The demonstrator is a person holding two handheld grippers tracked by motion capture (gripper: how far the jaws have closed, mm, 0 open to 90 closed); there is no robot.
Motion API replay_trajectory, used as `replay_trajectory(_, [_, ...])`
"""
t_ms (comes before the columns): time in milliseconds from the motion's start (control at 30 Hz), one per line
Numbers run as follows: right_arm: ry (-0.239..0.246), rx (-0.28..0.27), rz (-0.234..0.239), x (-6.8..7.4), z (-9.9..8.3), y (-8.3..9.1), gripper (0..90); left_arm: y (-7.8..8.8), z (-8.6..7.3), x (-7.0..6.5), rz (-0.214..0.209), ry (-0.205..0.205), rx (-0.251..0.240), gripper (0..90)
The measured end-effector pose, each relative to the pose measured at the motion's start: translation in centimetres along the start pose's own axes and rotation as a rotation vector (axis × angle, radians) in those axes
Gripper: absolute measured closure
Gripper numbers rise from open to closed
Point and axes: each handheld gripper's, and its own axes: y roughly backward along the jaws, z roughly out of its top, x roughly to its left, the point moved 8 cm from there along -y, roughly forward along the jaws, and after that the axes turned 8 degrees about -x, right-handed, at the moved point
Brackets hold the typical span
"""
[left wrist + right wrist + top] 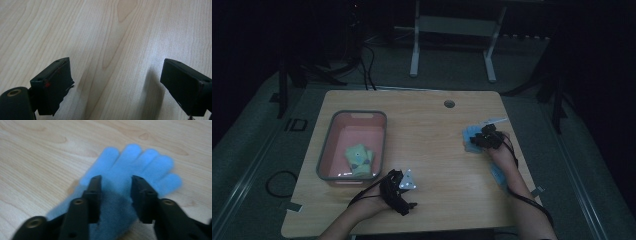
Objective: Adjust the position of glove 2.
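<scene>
R gripper (116, 195) over blue glove (140, 162), jaws straddling its palm.
The glove lies flat on the table (437, 145), mid-right of the high view; jaws part-closed with cloth between them, not visibly pinched yet. L gripper (116, 85) sits low-centre w/ jaws wide over bare wood (nothing between). Pink bin (324, 165) at left holds a green glove (358, 159).

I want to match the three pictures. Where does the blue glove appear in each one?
High view: the blue glove lies at the right side of the table, under the right claw.
Left gripper view: bare wood between the open jaws of the left claw; no glove there.
Right gripper view: the glove sits in the middle, fingers pointing up and right, jaws on both sides.
Shared landmark: the light wooden table.
</scene>
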Motion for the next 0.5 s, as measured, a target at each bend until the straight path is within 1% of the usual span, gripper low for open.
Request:
replay_trajectory(33, [0.003,0.003,0.000,0.1,0.0,0.0,70.3,0.0,0.0,0.0,-0.001,-0.001,0.003,10.4])
replay_trajectory(100, [-0.016,0.017,-0.005,0.2,0.0,0.0,76.4,0.0,0.0,-0.1,-0.006,0.006,-0.002,10.4])
replay_trajectory(200, [-0.008,0.031,-0.030,0.5,0.0,0.1,81.6,0.0,0.0,-0.1,-0.007,0.008,-0.002,10.4])
replay_trajectory(233, [-0.019,0.033,-0.029,0.6,0.1,0.2,82.7,0.0,0.0,-0.1,-0.007,0.009,0.000,10.4])
replay_trajectory(267, [-0.043,0.029,-0.023,0.7,0.2,0.4,85.9,0.0,0.0,-0.1,-0.005,0.011,0.000,10.4])
replay_trajectory(300, [-0.057,0.022,-0.010,0.9,0.5,0.7,87.0,0.0,0.0,-0.1,-0.008,0.012,-0.001,10.4])
replay_trajectory(367, [-0.052,0.015,0.016,1.6,1.0,1.4,87.1,-0.1,0.0,-0.1,-0.009,0.010,0.002,10.4])
replay_trajectory(433, [-0.042,0.004,0.027,2.2,1.5,2.1,87.1,-0.1,0.0,-0.1,-0.010,0.009,0.001,10.3])
replay_trajectory(500, [-0.057,-0.031,0.057,3.3,2.3,3.1,87.1,0.0,0.1,0.0,-0.009,0.014,-0.004,10.4])
